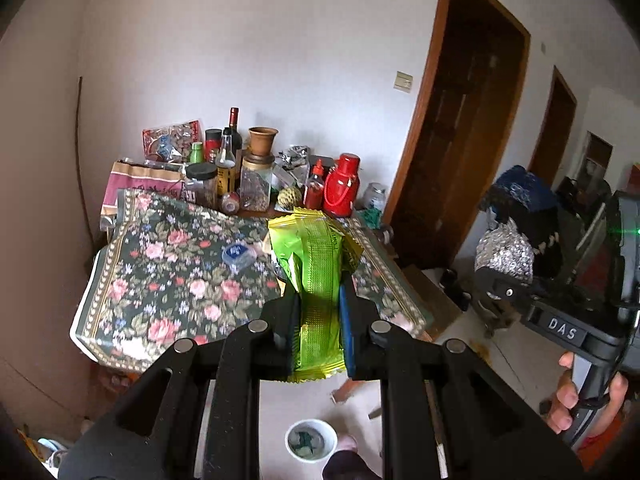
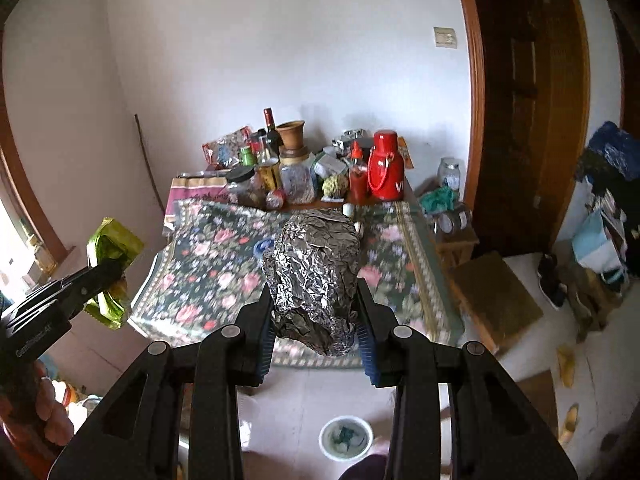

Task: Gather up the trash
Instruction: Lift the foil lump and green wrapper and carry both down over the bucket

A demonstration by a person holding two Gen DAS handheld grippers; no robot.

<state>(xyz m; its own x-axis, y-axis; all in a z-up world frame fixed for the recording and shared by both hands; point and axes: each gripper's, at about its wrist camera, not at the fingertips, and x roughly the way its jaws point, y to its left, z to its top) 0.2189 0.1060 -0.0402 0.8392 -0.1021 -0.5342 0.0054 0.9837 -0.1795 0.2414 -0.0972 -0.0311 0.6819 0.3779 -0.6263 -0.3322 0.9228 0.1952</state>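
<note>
My left gripper is shut on a green foil wrapper and holds it in the air in front of the table; the wrapper also shows in the right wrist view. My right gripper is shut on a crumpled ball of aluminium foil, also in the air; the foil shows at the right of the left wrist view. A white round bin with some trash inside stands on the floor below both grippers, and it shows in the right wrist view. A small blue-and-clear wrapper lies on the tablecloth.
A table with a floral cloth stands against the wall. Several bottles, jars and a red thermos crowd its far edge. A wooden door is at the right. A low stool and shoes lie on the floor at the right.
</note>
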